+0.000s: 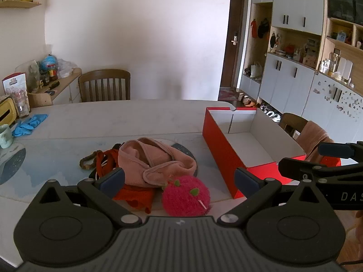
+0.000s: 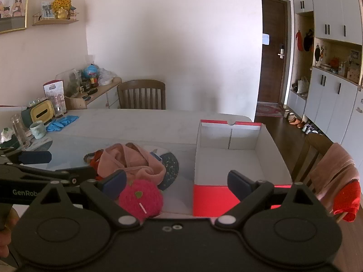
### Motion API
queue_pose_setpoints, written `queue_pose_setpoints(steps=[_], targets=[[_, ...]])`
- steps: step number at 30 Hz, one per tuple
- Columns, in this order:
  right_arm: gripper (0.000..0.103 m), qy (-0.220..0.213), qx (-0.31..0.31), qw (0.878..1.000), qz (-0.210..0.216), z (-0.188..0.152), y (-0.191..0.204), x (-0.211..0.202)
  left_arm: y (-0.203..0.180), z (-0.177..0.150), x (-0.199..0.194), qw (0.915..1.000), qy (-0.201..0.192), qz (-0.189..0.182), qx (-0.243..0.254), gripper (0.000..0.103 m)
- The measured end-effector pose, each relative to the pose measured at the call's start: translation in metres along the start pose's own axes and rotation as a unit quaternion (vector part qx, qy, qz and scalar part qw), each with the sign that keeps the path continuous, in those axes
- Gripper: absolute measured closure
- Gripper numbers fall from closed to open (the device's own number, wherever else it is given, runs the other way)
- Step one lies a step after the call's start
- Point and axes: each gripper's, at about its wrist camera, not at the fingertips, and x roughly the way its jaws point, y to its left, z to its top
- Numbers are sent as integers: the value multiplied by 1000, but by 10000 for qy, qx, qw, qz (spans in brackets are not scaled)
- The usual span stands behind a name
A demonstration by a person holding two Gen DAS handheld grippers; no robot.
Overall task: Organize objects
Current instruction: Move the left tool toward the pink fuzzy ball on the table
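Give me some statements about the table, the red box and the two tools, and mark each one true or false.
1. The red box is empty. True.
2. The left tool is shut on the pink fuzzy ball. False: its jaws stand wide open and hold nothing; the ball lies on the table.
3. The pink cloth lies inside the box. False: it lies on the table, left of the box.
4. Blue gloves lie on the table's far left part. True.
5. The right tool is open. True.
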Motion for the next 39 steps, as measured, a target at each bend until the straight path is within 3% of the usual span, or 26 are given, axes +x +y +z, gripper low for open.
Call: queue_pose_setpoints(steps=[13,19,23,28,39], targets=[[7,-104,222,9994,-258,6,24,11,33,8,14,9993,-117,-313,149,0],[7,29,301,9985,-466,2,23,16,33,9,29,9990,11,-387,237,0],[7,110,405,9971,-633,5,2,24,27,11,48,9985,85,-498,214,0],[8,282,367,9966,-681,11,-37,47,4,8,77,9985,224,-378,331,0],[8,596,81,9957,-702,31,-133,102,-27,-8,123,9965,736,406,-22,0]])
